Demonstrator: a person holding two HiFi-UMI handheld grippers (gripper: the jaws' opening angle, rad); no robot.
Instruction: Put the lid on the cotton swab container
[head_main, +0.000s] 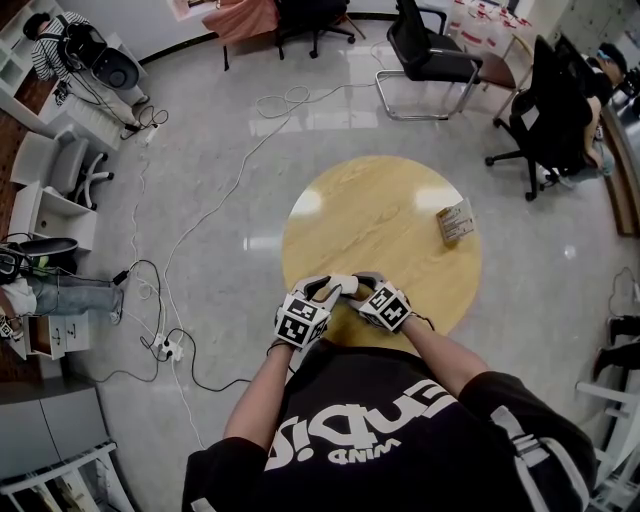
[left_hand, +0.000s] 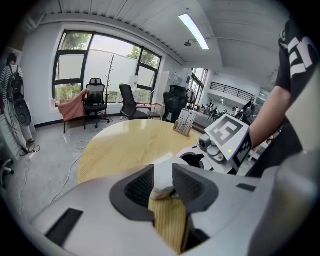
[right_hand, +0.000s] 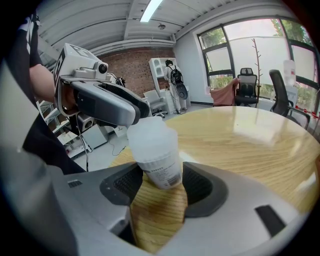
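Container: the cotton swab container (right_hand: 155, 150), frosted white with a printed label, is sitting between the jaws of the right gripper (right_hand: 160, 182) over the near edge of the table (head_main: 400, 240). It is leaning slightly, and whether its base is resting on the wood cannot be told.
Lid: the white lid (left_hand: 163, 176) is sitting between the jaws of the left gripper (left_hand: 164, 184), right at the container's top. Whether it is fully seated cannot be told.
Right gripper: its jaws are standing wide and clamping the container, both pads pressing on the lower body.
Left gripper: its jaws are closing in on the lid from both sides, pads touching it, and its tip is meeting the top of the container in the right gripper view.
Grippers together: in the head view they are meeting tip to tip just in front of the person, marker cubes facing up.
Table: round with a pale wooden top, it is carrying a small box (head_main: 455, 221) toward its far right side, well apart from the grippers.
Surroundings: cables (head_main: 160, 300) are trailing across the glossy floor at the left, and a black office chair (head_main: 430, 55) is standing beyond the table.
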